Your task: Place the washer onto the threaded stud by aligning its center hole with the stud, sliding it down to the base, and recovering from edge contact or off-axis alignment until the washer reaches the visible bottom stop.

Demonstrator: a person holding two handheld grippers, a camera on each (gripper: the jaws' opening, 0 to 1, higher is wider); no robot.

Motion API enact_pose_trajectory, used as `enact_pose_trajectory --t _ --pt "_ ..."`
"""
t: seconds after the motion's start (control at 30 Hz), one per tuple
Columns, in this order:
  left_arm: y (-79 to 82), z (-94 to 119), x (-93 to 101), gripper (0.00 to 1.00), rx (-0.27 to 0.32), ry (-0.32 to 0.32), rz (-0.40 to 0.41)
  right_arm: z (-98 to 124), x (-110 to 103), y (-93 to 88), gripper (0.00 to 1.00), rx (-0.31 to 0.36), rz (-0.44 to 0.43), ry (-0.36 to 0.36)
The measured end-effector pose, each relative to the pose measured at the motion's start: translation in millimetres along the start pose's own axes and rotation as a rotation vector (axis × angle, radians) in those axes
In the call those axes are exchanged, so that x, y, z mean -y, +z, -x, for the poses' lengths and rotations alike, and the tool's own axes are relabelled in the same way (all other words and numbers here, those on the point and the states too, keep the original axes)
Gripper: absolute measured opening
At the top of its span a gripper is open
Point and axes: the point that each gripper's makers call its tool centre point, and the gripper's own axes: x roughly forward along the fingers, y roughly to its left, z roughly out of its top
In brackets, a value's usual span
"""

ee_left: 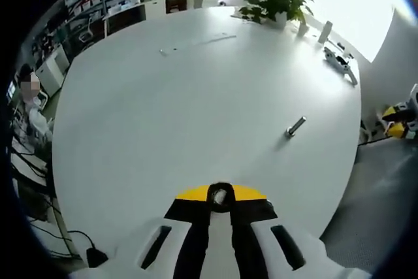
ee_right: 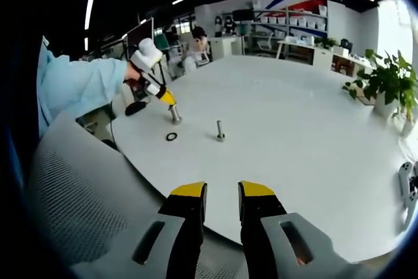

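Right gripper view has the best look at it: the small black ring-shaped washer [ee_right: 171, 136] is lying flat on the round white table [ee_right: 294, 115], not on anything yet. The short silvery upright threaded stud [ee_right: 221, 131] stands near it, clearly apart, with bare table between the two.

The left gripper [ee_right: 166, 98] is angled down just beside the washer, yellow tips clamped on a short silvery cylinder [ee_right: 175, 115] whose lower end looks to be at or near the tabletop. In the left gripper view that piece shows as a small pale round thing pinched between the closed tips. I honestly can't tell what it is, maybe a second stud. The right gripper [ee_right: 222, 191] hangs back over the table edge, jaws parted with a clear gap and nothing in them.

So I'd say the job is at the very start: the washer needs picking up first. My tips:
- A flat ring on a smooth top is a pain, so I'd come in steep with the free right gripper and pinch across the rim, keeping the hole unblocked.
- Carry it level and line the hole up from straight above the stud, not from the side.
- If the edge catches on the threads, don't push. Lift a touch, re-centre and wiggle it down till it seats at the base.
- The stud looks free-standing, so a sideways knock could tip it.

Around all that sit a grey mesh chair back [ee_right: 78, 194] and a leafy green potted plant [ee_right: 385, 83].
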Motion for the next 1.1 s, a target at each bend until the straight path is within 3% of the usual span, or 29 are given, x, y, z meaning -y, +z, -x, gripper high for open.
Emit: enact_pose_trajectory --t 0.17,0.2,0.53,0.67,0.77,0.93,1.1 --pt "-0.6 -3.0 -0.7 0.03 -0.014 0.016 -0.049 -0.2 -0.3 0.0 0.22 0.000 0.000 0.002" --pt "1.8 -4.0 -3.1 0.03 -0.005 0.024 -0.089 -0.2 -0.3 0.0 0.22 0.000 0.001 0.002" --pt "1.9 -1.0 -0.1 0.03 -0.006 0.027 -0.092 -0.1 -0.3 0.4 0.22 0.004 0.001 0.001" --pt "-0.3 1.7 -0.8 0.10 0.002 0.048 -0.115 0.2 0.2 0.8 0.22 0.007 -0.001 -0.001" --pt "-1.7 1.4 0.4 0.21 0.015 0.034 -0.090 0.2 0.4 1.0 0.22 0.008 -0.002 -0.002" --pt "-3.6 -0.7 -0.7 0.35 0.024 0.034 -0.118 0.0 -0.1 0.8 0.22 0.006 -0.002 0.001" --pt "-5.5 -11.6 2.7 0.36 0.011 0.014 -0.126 -0.2 0.0 0.5 0.22 0.004 0.000 0.001"
